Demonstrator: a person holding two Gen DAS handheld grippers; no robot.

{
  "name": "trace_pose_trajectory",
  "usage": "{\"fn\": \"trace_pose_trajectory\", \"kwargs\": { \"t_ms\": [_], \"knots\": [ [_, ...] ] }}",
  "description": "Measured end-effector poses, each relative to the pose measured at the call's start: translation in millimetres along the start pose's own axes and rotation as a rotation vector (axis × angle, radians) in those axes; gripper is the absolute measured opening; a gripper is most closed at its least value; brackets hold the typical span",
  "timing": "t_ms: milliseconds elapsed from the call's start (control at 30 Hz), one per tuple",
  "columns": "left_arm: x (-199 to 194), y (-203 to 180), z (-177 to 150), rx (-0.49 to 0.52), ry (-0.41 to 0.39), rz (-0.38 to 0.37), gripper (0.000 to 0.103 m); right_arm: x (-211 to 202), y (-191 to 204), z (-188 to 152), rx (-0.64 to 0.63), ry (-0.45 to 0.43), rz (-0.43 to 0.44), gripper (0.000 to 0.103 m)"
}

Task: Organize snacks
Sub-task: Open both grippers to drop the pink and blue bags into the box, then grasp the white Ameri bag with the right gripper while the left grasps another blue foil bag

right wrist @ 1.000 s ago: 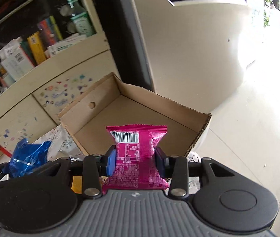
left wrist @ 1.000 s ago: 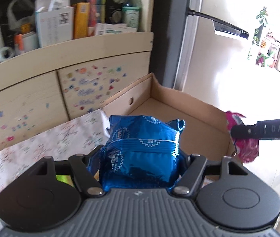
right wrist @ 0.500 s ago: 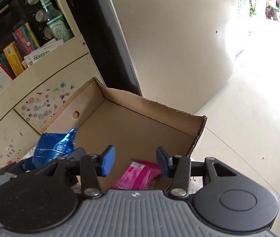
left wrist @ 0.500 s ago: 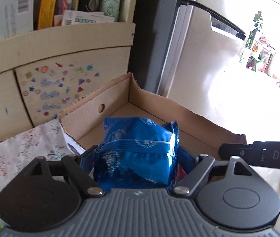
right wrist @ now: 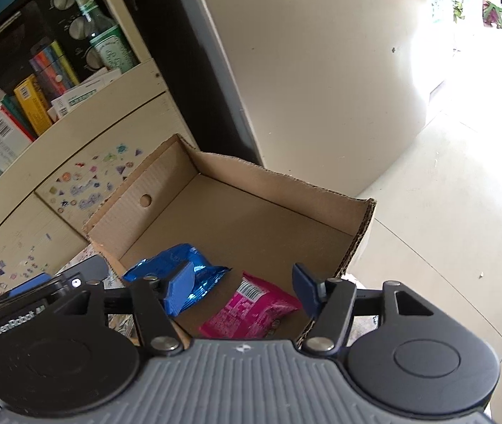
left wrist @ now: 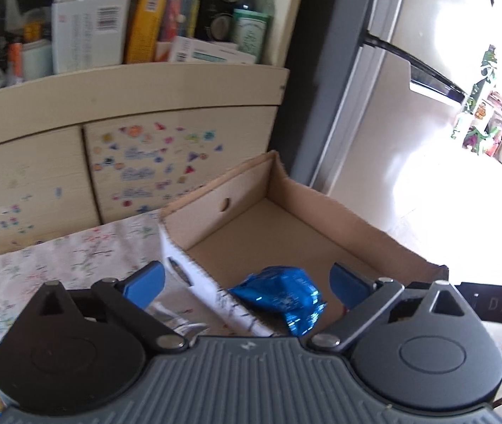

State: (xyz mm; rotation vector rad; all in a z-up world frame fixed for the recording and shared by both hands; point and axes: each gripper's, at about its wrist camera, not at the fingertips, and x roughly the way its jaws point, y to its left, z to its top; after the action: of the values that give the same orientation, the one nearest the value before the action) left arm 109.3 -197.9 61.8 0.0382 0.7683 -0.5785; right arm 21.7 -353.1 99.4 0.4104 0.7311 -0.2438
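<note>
An open cardboard box (left wrist: pixel 321 208) (right wrist: pixel 279 183) stands on the table. A blue foil snack bag (left wrist: pixel 279 295) (right wrist: pixel 180 263) lies inside it at the near left corner. A pink snack packet (right wrist: pixel 251 309) lies beside it on the box floor. My left gripper (left wrist: pixel 247 279) is open and empty, just above the blue bag at the box's near edge. My right gripper (right wrist: pixel 242 284) is open and empty above the pink packet. The left gripper's body shows at the left of the right wrist view (right wrist: pixel 39 304).
A floral cloth (left wrist: pixel 56 261) covers the table left of the box, with more snack wrappers (left wrist: pixel 176 321) under my left gripper. A stickered wooden cabinet (left wrist: pixel 145 162) with cluttered shelves stands behind. A refrigerator (right wrist: pixel 321 70) and tiled floor (right wrist: pixel 445 229) lie to the right.
My left gripper opened and dropped the blue bag into the box. My right gripper let go of the pink packet earlier; it now lies on the box floor. Both grippers pulled back slightly.
</note>
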Motion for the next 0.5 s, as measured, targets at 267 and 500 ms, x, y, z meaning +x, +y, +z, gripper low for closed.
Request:
{"fn": "trace_pose_trajectory", "kwargs": {
  "t_ms": [267,500],
  "knots": [
    [-32.2,27.0,-8.6,-0.017,0.048,0.043,0.099,-7.4,16.4,-15.8,-0.081,0.030,0.056,0.076],
    [-61.3,48.7,-23.3,0.017,0.084,0.119,0.100,-8.1,32.0,-40.7,-0.146,0.091,0.103,0.078]
  ]
}}
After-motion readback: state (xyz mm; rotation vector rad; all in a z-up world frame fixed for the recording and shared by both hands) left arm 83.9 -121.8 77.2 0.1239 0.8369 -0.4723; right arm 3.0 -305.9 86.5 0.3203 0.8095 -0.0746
